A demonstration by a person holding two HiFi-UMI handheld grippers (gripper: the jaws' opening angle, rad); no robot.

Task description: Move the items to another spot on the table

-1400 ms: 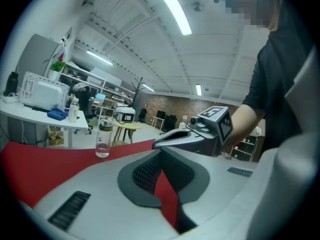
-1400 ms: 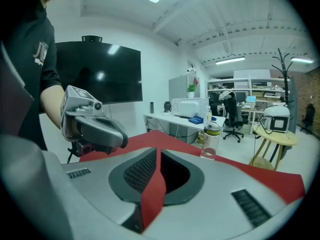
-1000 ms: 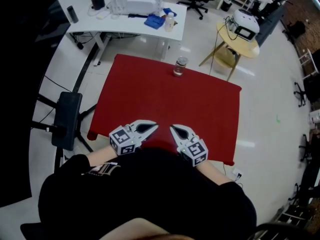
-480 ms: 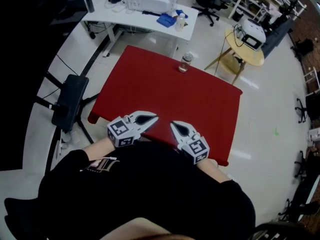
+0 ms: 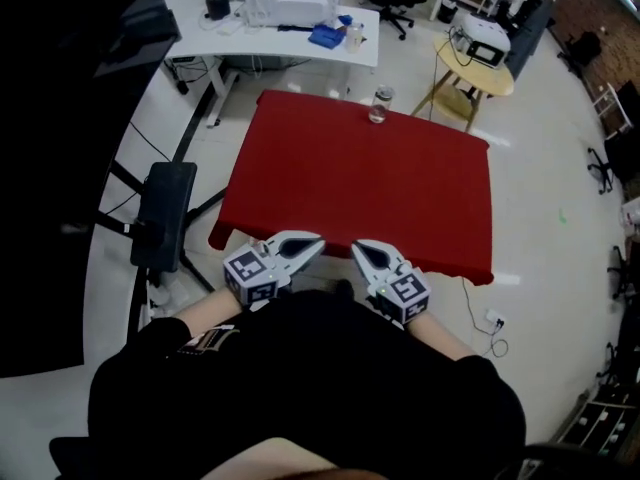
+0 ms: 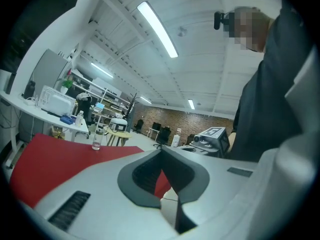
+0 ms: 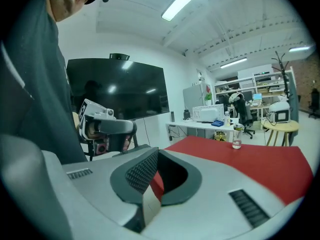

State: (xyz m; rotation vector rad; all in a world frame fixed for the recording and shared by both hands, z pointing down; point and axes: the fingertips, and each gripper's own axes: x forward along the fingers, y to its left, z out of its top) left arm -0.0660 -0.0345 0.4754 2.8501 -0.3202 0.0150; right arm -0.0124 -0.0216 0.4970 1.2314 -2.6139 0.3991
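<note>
Red cloth covers one table (image 5: pixel 360 188). One glass jar (image 5: pixel 380 105) stands at its far edge. Two tools, the left gripper (image 5: pixel 316 241) and the right gripper (image 5: pixel 356 247), sit by the near edge, both closed tight and holding nothing.

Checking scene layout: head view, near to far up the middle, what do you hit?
left gripper and right gripper side by side → red table → glass jar at its far edge → white desk
</note>
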